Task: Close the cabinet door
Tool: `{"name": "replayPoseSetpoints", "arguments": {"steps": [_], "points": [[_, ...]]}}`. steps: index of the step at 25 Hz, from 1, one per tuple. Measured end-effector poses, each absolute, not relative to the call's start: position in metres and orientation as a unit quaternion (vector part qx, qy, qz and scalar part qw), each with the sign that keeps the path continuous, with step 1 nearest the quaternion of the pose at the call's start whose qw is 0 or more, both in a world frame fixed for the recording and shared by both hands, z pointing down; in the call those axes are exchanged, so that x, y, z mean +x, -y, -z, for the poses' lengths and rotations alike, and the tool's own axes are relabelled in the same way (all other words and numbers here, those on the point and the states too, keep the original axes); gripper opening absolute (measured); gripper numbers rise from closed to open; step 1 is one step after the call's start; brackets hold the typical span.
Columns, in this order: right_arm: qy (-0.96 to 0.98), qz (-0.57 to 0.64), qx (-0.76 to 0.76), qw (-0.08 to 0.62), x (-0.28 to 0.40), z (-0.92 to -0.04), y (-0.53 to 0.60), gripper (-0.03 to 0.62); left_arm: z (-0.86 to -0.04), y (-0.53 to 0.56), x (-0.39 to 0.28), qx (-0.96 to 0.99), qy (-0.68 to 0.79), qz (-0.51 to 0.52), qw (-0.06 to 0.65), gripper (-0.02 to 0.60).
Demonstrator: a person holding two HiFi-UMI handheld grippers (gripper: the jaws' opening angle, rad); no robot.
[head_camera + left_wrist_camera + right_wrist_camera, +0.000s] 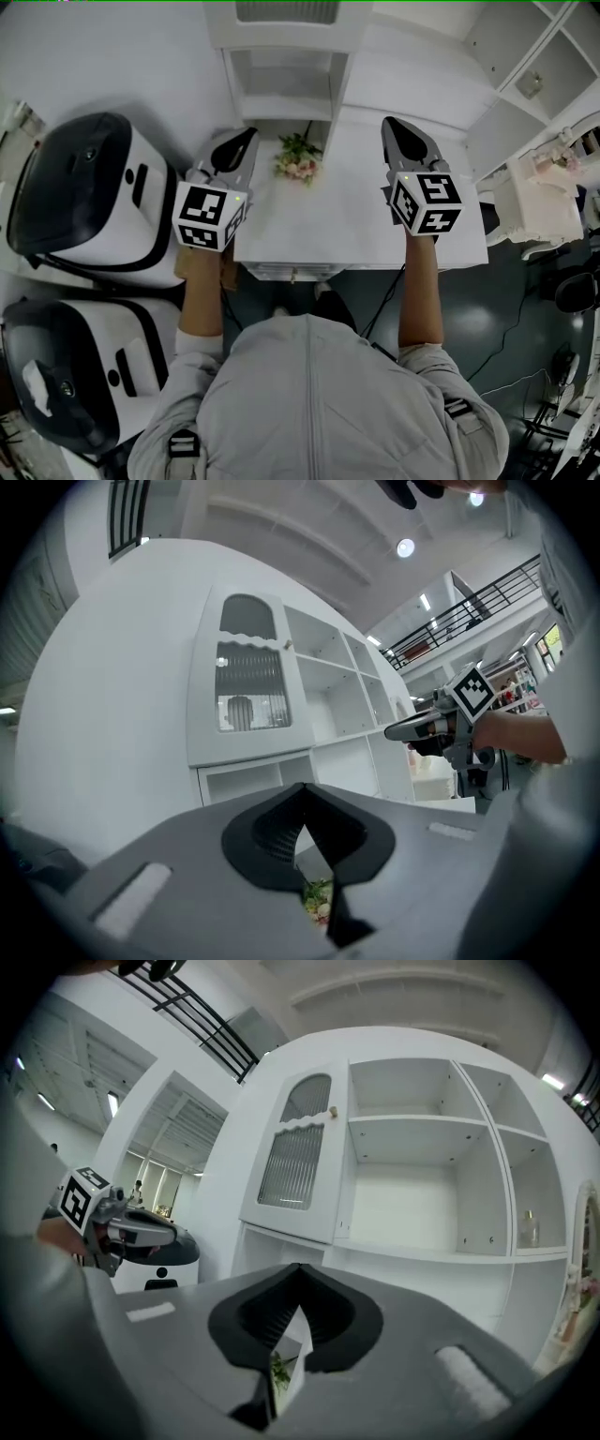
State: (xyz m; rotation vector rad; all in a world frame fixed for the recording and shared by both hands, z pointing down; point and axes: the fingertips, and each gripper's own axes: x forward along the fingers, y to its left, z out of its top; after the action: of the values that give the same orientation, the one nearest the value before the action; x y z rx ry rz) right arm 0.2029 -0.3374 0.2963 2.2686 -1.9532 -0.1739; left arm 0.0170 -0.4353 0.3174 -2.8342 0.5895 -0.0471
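Note:
The white cabinet door (298, 1162) has an arched top, ribbed glass and a small knob (332, 1111). It lies flat against the cabinet's left compartment and is also in the left gripper view (246, 682). Both grippers are held level above a white counter (375, 225), short of the cabinet and touching nothing. My left gripper (249, 133) (302, 789) has its jaws together and holds nothing. My right gripper (387, 123) (300, 1269) is shut and empty too. Each one shows in the other's view: the right gripper (390, 731) and the left gripper (172, 1234).
A small bunch of flowers (298, 159) lies on the counter between the grippers. Open white shelves (412, 1176) fill the cabinet right of the door. Two large white-and-black machines (89, 192) (75, 375) stand at the left, and white furniture (534, 197) at the right.

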Motion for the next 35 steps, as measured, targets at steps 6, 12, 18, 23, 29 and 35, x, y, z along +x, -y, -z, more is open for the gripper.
{"name": "replayPoseSetpoints", "arguments": {"steps": [6, 12, 18, 23, 29, 35], "points": [[0.648, 0.064, 0.755, 0.078, 0.188, -0.300, 0.317, 0.002, -0.311, 0.417, 0.020, -0.974, -0.181, 0.007, 0.137, 0.018], [0.653, 0.058, 0.751, 0.075, 0.172, -0.307, 0.304, 0.001, -0.305, 0.401, 0.015, -0.974, -0.174, -0.002, 0.144, 0.018], [0.657, 0.060, 0.747, 0.086, 0.167, -0.310, 0.307, 0.000, -0.307, 0.399, 0.014, -0.972, -0.177, 0.003, 0.152, 0.018], [0.656, 0.061, 0.747, 0.088, 0.167, -0.310, 0.306, 0.000, -0.305, 0.396, 0.013, -0.972, -0.175, 0.004, 0.158, 0.018], [0.659, 0.054, 0.745, 0.082, 0.165, -0.314, 0.304, 0.000, -0.310, 0.394, 0.012, -0.973, -0.173, 0.011, 0.153, 0.018], [0.661, 0.051, 0.744, 0.084, 0.165, -0.317, 0.304, 0.000, -0.316, 0.393, 0.013, -0.974, -0.170, 0.019, 0.145, 0.018]]}}
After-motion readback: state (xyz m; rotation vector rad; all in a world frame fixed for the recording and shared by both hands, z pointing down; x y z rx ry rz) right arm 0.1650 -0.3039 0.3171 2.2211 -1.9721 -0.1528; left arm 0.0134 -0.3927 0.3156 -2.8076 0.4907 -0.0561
